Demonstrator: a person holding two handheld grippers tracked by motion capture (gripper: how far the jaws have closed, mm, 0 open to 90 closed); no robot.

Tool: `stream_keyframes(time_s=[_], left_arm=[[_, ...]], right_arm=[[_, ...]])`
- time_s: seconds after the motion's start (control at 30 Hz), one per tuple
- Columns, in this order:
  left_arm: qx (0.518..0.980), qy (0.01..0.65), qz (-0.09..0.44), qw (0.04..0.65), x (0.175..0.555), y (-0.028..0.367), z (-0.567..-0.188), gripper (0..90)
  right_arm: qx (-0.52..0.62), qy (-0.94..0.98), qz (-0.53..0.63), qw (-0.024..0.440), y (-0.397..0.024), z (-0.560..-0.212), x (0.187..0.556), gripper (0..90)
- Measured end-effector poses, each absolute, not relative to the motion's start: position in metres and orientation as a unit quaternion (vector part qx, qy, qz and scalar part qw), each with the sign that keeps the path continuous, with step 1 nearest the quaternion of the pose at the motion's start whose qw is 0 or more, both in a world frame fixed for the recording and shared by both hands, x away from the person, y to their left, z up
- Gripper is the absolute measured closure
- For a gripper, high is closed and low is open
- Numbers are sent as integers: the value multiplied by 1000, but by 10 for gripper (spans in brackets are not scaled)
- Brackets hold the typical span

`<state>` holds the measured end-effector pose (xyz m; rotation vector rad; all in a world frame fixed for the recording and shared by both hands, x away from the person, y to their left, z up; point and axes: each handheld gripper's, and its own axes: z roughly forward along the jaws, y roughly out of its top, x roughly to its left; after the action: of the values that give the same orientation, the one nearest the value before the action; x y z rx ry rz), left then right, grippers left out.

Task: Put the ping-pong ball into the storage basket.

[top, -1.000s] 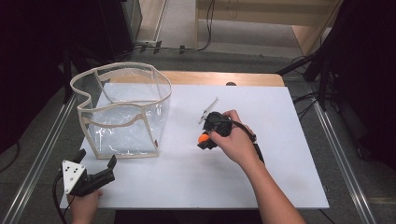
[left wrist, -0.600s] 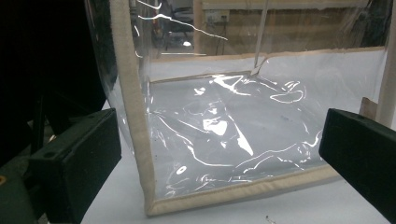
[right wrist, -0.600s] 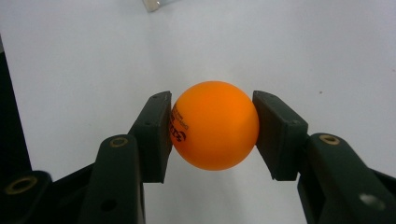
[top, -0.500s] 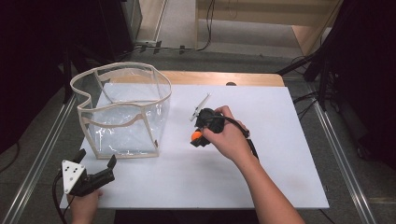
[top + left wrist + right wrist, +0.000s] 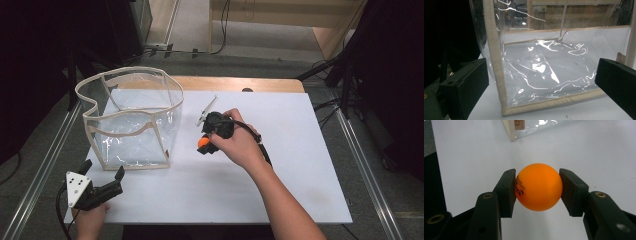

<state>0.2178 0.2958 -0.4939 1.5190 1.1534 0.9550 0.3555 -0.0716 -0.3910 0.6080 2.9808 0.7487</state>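
An orange ball (image 5: 538,187) with black print sits clamped between the two black jaws of my right gripper (image 5: 537,191), lifted above the white table. From the high view the same ball (image 5: 203,143) peeks out at the front of the right gripper (image 5: 205,145), held in a hand near the table's middle. A clear plastic bag (image 5: 131,117) with beige trim stands open-topped at the left. My left gripper (image 5: 102,175) rests at the table's front left corner, jaws wide apart and empty, facing the bag (image 5: 544,67).
The white table top (image 5: 280,175) has bare room to the right and front. A wooden strip (image 5: 240,84) runs along its far edge. Metal rails (image 5: 360,150) flank both sides, with dark floor and cables beyond.
The right hand has carried the ball leftwards and up, closer to the bag. The left gripper has stayed put.
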Motion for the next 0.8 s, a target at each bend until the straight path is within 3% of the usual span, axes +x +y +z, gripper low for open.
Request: stream_keyframes(time_s=[0.8], left_arm=[[623, 474, 390, 485, 218, 296, -494, 0]], right_arm=[[173, 949, 262, 4, -60, -367, 362, 478]])
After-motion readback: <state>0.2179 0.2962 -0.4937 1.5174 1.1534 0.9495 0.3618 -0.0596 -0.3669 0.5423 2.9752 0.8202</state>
